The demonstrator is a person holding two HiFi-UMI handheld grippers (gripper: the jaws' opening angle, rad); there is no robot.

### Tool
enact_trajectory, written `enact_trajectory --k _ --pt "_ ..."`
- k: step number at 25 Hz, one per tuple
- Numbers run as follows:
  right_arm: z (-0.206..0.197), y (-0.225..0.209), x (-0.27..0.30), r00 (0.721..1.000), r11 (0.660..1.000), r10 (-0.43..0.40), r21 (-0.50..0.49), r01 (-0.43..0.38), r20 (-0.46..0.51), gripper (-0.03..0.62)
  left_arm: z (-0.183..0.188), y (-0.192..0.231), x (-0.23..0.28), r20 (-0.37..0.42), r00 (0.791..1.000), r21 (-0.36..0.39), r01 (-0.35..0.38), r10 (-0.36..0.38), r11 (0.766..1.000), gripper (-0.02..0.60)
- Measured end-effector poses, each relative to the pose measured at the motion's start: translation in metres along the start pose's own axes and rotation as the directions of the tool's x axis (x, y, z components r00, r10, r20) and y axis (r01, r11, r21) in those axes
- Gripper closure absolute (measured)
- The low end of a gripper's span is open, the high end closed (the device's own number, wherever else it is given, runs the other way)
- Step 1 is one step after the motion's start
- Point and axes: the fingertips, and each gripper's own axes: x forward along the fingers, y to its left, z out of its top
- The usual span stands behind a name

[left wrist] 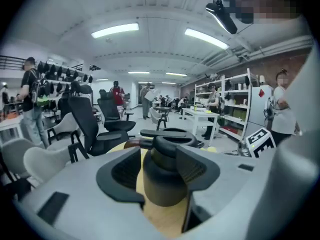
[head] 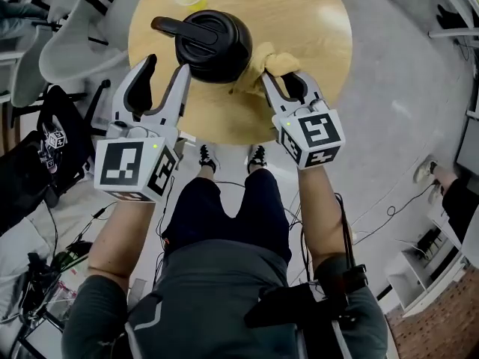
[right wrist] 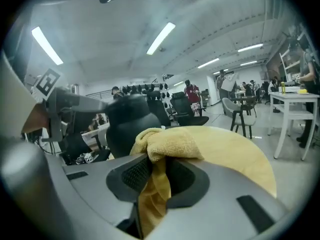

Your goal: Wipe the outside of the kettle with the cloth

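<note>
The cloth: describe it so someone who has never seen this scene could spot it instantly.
Find the round wooden table, then the black kettle standing on it. Bunched against the kettle's right side is the cloth, pinched in the right gripper. Unlike the hard black kettle, it is soft, crumpled and yellow.

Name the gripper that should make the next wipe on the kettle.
Right. The right gripper is shut on the yellow cloth, close beside the kettle. The left gripper stands open and holds no cloth.

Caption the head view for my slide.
Right claw holds a yellow cloth against the black kettle on a round wooden table; left claw open nearby.
</note>
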Motion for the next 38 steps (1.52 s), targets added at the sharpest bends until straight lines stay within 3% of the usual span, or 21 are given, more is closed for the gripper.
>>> enact_trajectory --k 2,3,7,10,15,19,23,28,33,38 --pt "0.03 -0.002 -0.007 0.998 1.0 0.027 -0.008 -0.027 0.062 0.494 0.006 -0.012 0.0 0.004 0.999 -0.035 -0.032 0.033 0.999 0.338" --pt "0.046 -0.002 -0.008 0.995 0.999 0.047 -0.019 -0.045 0.091 0.494 0.009 -0.019 0.001 0.007 0.999 -0.044 -0.038 0.039 0.998 0.242" --pt "0.085 0.001 -0.003 0.983 0.985 0.137 -0.117 -0.123 0.123 0.494 0.021 -0.046 0.012 0.014 0.997 -0.055 -0.072 0.073 0.996 0.201" --pt "0.087 0.001 0.01 0.979 0.971 0.18 -0.173 -0.163 0.091 0.494 0.028 -0.052 0.03 -0.001 0.989 -0.073 -0.146 0.146 0.987 0.158" --pt "0.078 -0.003 0.018 0.975 0.963 0.198 -0.205 -0.175 0.098 0.497 0.016 -0.042 0.051 -0.086 0.957 -0.127 -0.287 0.278 0.949 0.1" --pt "0.043 -0.014 0.026 0.985 0.97 0.17 -0.185 -0.16 0.038 0.499 0.017 -0.039 0.057 -0.083 0.94 -0.083 -0.337 0.33 0.938 0.1" --pt "-0.013 -0.022 0.044 0.984 0.974 0.164 -0.148 -0.173 -0.07 0.499 0.017 -0.036 0.061 -0.072 0.941 -0.087 -0.335 0.329 0.938 0.098" --pt "-0.049 -0.027 0.055 0.98 0.977 0.142 -0.143 -0.161 -0.138 0.5 0.017 -0.036 0.064 -0.126 0.941 -0.07 -0.323 0.313 0.944 0.092" --pt "-0.049 -0.022 0.058 0.978 0.978 0.142 -0.131 -0.162 -0.152 0.499 0.013 -0.027 0.063 -0.108 0.955 -0.063 -0.285 0.278 0.956 0.092" --pt "-0.009 -0.028 0.039 0.989 0.986 0.134 -0.094 -0.14 -0.065 0.499 0.014 -0.03 0.06 -0.104 0.973 -0.049 -0.212 0.206 0.976 0.092"
